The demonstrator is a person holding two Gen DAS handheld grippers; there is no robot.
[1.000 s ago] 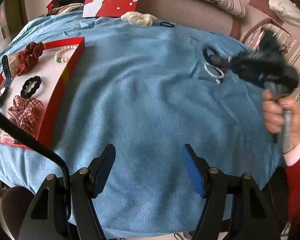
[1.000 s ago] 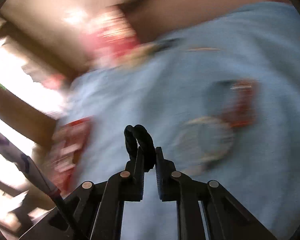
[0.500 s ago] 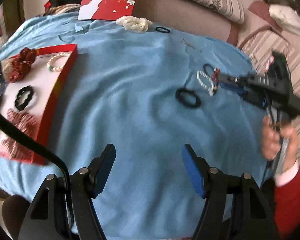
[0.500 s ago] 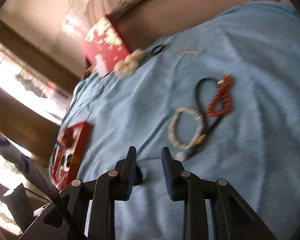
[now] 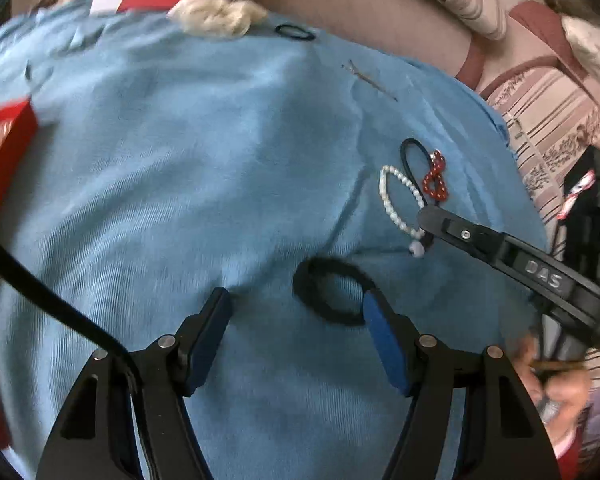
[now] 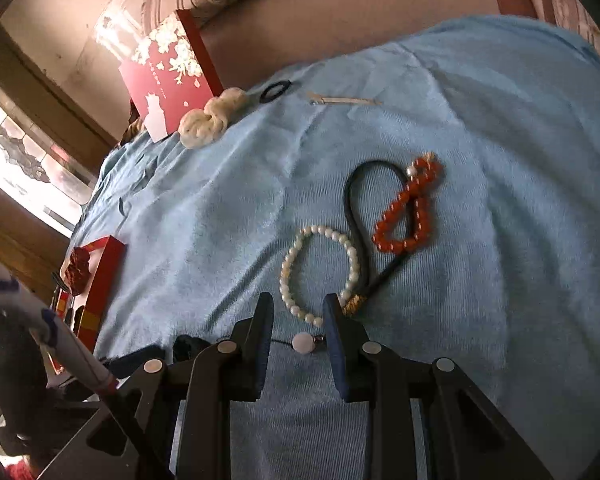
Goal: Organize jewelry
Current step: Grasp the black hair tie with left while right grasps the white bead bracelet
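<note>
Reaching to sort, the left gripper (image 5: 296,312) gaped empty beside the black hair tie (image 5: 332,292); the right gripper (image 6: 298,314), parted, straddled the pearl bracelet (image 6: 320,268) mid-cloth

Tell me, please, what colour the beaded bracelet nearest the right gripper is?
White, pearl-like bracelet; clearest in the right wrist view.

— Can we read anything here?
— Only "DAS", raised letters on the black arm of the right tongs (image 5: 424,216), at the right of the left wrist view. The red box (image 6: 168,76) lettering is too small for us.
</note>
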